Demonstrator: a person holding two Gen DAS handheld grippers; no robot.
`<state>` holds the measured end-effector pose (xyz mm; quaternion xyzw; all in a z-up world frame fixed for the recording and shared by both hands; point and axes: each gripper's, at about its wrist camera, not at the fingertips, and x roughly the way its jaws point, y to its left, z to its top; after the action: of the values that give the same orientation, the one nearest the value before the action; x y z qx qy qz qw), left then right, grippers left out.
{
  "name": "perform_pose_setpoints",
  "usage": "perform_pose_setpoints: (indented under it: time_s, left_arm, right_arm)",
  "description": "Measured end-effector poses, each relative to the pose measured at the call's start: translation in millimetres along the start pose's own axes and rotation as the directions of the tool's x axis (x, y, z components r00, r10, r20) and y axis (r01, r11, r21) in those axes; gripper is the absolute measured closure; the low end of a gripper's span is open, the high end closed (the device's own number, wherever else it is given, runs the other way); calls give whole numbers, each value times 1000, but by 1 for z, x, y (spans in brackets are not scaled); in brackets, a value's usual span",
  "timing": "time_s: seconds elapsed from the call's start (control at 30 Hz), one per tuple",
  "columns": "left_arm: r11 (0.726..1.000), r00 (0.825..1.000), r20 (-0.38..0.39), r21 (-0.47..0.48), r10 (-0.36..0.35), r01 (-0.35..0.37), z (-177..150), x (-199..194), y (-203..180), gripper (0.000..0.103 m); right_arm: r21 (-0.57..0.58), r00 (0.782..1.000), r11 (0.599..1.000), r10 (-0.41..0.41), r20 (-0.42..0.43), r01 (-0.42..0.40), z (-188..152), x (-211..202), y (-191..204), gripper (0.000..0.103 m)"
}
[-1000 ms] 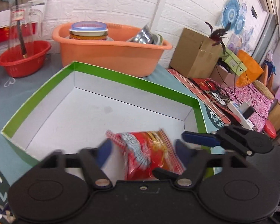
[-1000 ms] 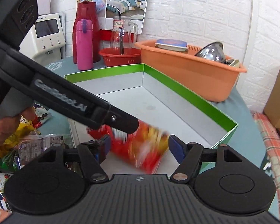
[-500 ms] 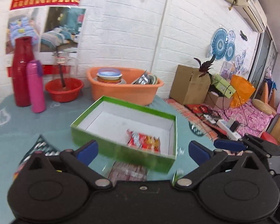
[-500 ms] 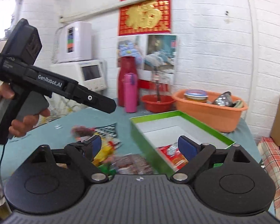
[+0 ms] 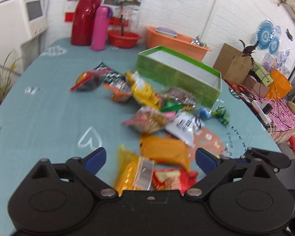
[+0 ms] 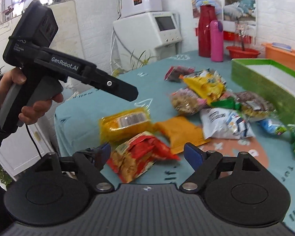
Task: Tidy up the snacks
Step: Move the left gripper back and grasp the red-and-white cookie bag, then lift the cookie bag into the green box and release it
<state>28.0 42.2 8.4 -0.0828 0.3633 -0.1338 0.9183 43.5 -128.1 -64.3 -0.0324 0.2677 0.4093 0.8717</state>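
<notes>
Several snack packets lie scattered on the teal tablecloth in front of a green box (image 5: 179,74) with a white inside, also in the right wrist view (image 6: 265,86). My left gripper (image 5: 150,158) is open and empty, above a yellow packet (image 5: 131,171), an orange packet (image 5: 165,151) and a red packet (image 5: 173,180). My right gripper (image 6: 147,153) is open and empty, with the red packet (image 6: 139,155) between its fingers' line of sight. The yellow packet (image 6: 125,122) and orange packet (image 6: 179,131) lie just beyond. The box's contents are hidden.
A red flask (image 5: 84,17), pink bottle (image 5: 100,29), red bowl (image 5: 123,38) and orange basin (image 5: 177,41) stand at the table's far side. A white machine (image 6: 147,31) stands beyond the left edge. The left hand-held gripper's body (image 6: 49,66) shows in the right wrist view.
Both grippers have pulled back from the green box, leaving a red packet inside it, and now hover open over the loose packets near the table's front edge.
</notes>
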Motion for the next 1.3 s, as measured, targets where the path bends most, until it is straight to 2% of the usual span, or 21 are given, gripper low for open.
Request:
perform_pose_setpoints:
  time_s: [0.07,0.13,0.17,0.2,0.27,0.33,0.47,0.57,0.63,0.67,0.7,0.73,0.8,0.9,0.97,1.1,1.2,1.23,1.27,1.3]
  left_arm:
    - [1000,1000,-9,-25,-18,18,-7,-5,5,0]
    - [997,997,-26,-32,-67,66,-13,-9,6,0]
    - [995,994,-41,-22,-100,99,-16,-12,3,6]
    - [991,989,-60,-8,-134,134,-21,-13,-2,21]
    - [982,977,-102,11,-185,187,-28,-12,-11,33]
    - [980,972,-137,17,-193,197,-37,-6,-21,33]
    - [991,977,-173,31,-125,132,-45,19,-26,30]
    - [987,970,-181,-8,-162,163,-41,31,-19,21]
    - [987,969,-186,-4,-161,163,-37,37,-20,21]
    - [987,969,-189,3,-160,164,-34,41,-21,21]
    - [987,968,-193,5,-158,162,-33,44,-21,26]
    - [988,970,-194,16,-146,152,-32,46,-23,29]
    - [987,973,-175,36,-149,158,-30,45,-27,47]
    - [985,975,-157,45,-155,164,-26,37,-33,58]
    - [982,974,-145,47,-172,180,-21,30,-37,58]
    - [980,977,-108,49,-186,192,-7,22,-43,57]
    - [980,977,-112,52,-183,190,-1,29,-47,56]
    - [980,973,-136,38,-189,195,-1,34,-46,50]
    - [980,967,-168,23,-192,199,-4,39,-44,39]
    - [981,964,-190,15,-186,193,-7,42,-43,22]
  right_arm:
    - [-2,999,999,33,-42,-33,-5,11,10,0]
    - [6,997,999,52,-62,-51,-8,16,15,0]
    - [10,996,999,53,-68,-53,-9,18,16,0]
    - [15,996,999,48,-72,-47,-12,17,17,0]
    - [17,996,1000,27,-83,-26,-15,19,14,0]
    - [21,996,1000,12,-89,-10,-16,20,11,1]
    - [13,996,1000,4,-86,-3,-20,20,6,2]
    - [18,997,1000,5,-74,-3,-18,23,3,2]
    - [34,997,999,9,-70,-7,-17,27,0,2]
    - [43,997,999,19,-70,-16,-16,29,-1,4]
    - [51,997,998,29,-68,-25,-16,30,-2,14]
    - [61,997,997,45,-66,-41,-15,32,-4,39]
    - [64,998,997,40,-58,-36,-13,32,-5,42]
    - [40,999,999,28,-44,-26,-9,23,-3,45]
    - [25,999,999,36,-30,-36,-5,12,-3,50]
    - [-33,1000,999,23,15,-23,4,-9,-2,66]
    - [-69,1000,998,-1,22,3,6,-9,-6,70]
    - [-58,1000,998,-5,8,5,5,-6,-10,73]
    - [-44,1000,999,-18,-9,18,2,-2,-14,77]
    - [-33,999,999,-33,-30,32,-2,2,-17,77]
